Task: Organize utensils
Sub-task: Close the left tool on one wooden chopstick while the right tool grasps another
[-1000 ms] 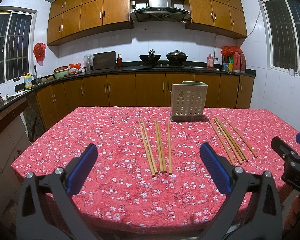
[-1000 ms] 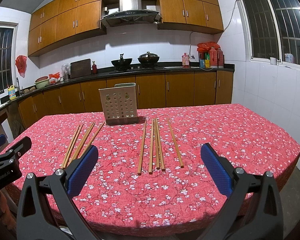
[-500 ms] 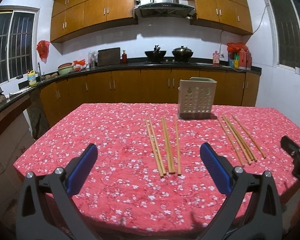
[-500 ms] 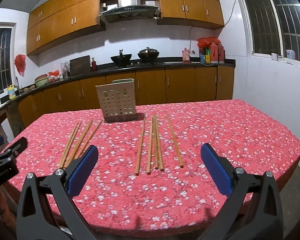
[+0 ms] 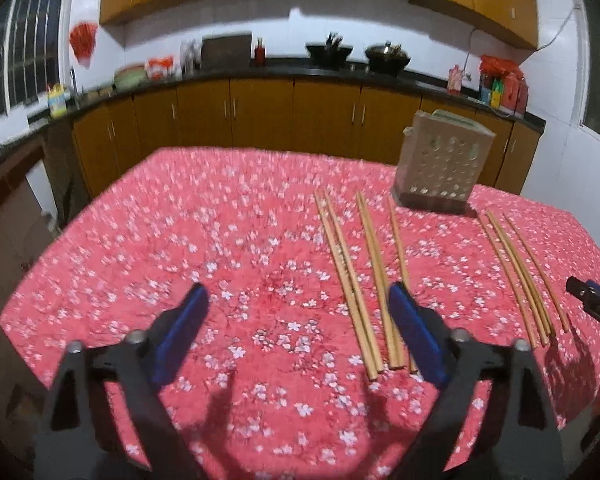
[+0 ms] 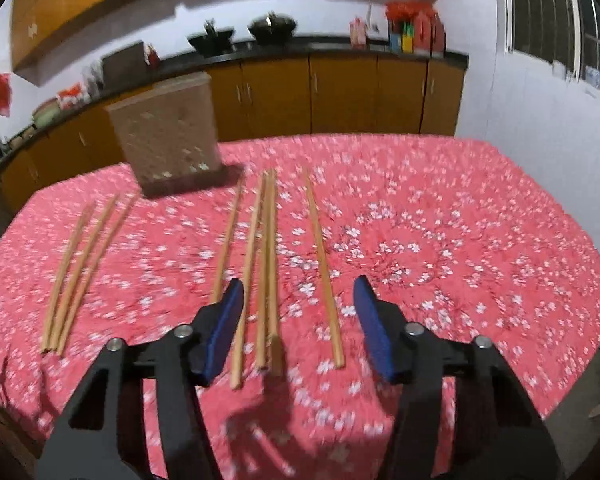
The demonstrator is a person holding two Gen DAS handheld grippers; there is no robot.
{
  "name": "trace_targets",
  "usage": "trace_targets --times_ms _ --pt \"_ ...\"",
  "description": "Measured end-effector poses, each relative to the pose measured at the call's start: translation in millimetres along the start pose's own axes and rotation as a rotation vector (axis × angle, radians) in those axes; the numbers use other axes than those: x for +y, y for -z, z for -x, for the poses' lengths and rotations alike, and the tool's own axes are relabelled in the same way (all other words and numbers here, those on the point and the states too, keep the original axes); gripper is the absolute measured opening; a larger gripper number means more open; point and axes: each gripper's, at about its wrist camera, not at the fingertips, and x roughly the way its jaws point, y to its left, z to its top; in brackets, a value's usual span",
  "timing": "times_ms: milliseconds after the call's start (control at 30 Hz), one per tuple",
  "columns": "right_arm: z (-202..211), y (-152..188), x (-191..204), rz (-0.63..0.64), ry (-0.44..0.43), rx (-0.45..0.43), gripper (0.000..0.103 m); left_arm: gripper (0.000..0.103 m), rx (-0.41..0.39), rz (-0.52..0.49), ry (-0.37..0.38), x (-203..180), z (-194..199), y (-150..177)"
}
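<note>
Step in hand, by my read: the approach; nothing picked up.

Left gripper [image 5: 298, 336]: jaws wide apart, empty, low over the near cloth [image 5: 220, 248]; left chopsticks [image 5: 360, 280] lie just right of its gap.

Holder [image 6: 166, 142] stands far, between the two sets, and looks empty (interior hidden).

Right gripper [image 6: 298, 330]: jaws partly open, holding nothing, straddling the near ends of the right chopsticks [image 6: 268, 264].

Next move calls for lowering and closing squarely on those sticks.

No readable writing; frames blurred.
</note>
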Motion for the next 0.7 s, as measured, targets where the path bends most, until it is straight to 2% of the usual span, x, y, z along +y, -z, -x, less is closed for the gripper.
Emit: trace_targets --times_ms 67,200,267,433,700 --pt "-20 -4 -6 -0.028 0.013 0.05 0.048 0.068 0.051 0.025 0.025 5 -16 -3" --pt "-45 -4 -20 -0.042 0.052 0.119 0.044 0.057 0.12 0.047 0.065 10 -39 -3" --pt "-52 -1 -22 -0.05 0.057 0.147 0.035 0.051 0.138 0.031 0.074 7 -48 -4" --pt "-52 1 -24 -0.042 0.052 0.135 0.012 0.039 0.202 -0.007 0.123 -5 -67 -3" --pt "-53 1 -25 -0.052 0.045 0.14 0.01 0.026 0.283 -0.021 0.178 -17 -91 -3"
